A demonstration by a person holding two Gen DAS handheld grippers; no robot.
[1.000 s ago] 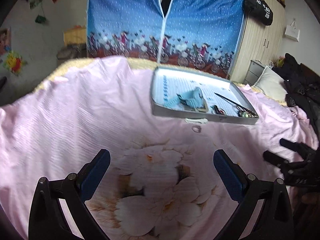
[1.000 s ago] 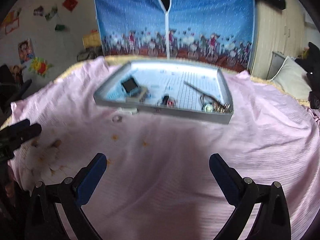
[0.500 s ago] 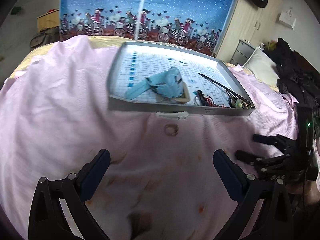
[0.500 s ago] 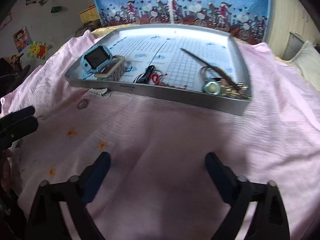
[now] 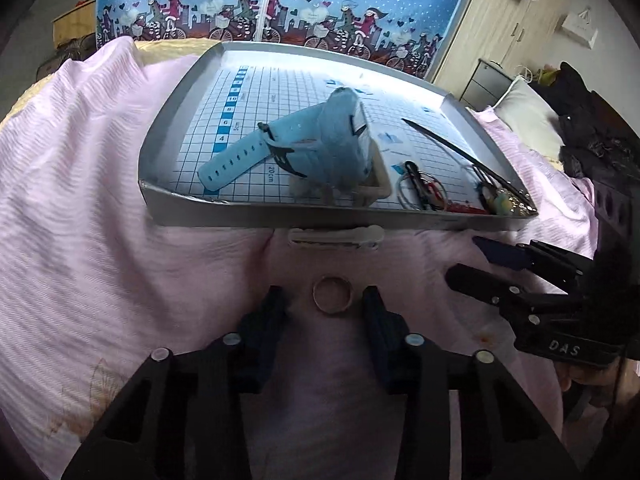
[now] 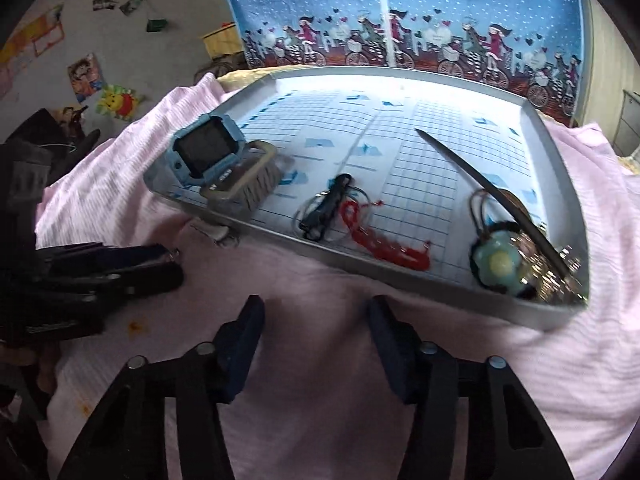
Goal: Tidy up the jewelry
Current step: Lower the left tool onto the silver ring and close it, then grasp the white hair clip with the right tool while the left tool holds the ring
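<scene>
A small gold ring (image 5: 332, 295) lies flat on the pink bedsheet (image 5: 100, 200), just in front of the grey tray (image 5: 224, 220). My left gripper (image 5: 325, 308) is open and low, one finger on each side of the ring with a small gap either way. A white hair clip (image 5: 335, 237) lies against the tray's front wall. In the tray are a blue watch (image 6: 208, 150), a red bracelet (image 6: 380, 240), a flower hair tie (image 6: 496, 264) and a dark hair stick (image 6: 480, 176). My right gripper (image 6: 316, 316) is open over bare sheet near the tray's front edge.
The left gripper (image 6: 120, 268) shows at the left of the right wrist view, the right gripper (image 5: 480, 264) at the right of the left wrist view. A blue printed curtain (image 5: 260, 8) hangs behind the bed; dark clothes (image 5: 592, 140) are piled at right.
Both grippers have moved forward and down toward the tray, and both jaws have narrowed. The left one now has the ring between its fingers.
</scene>
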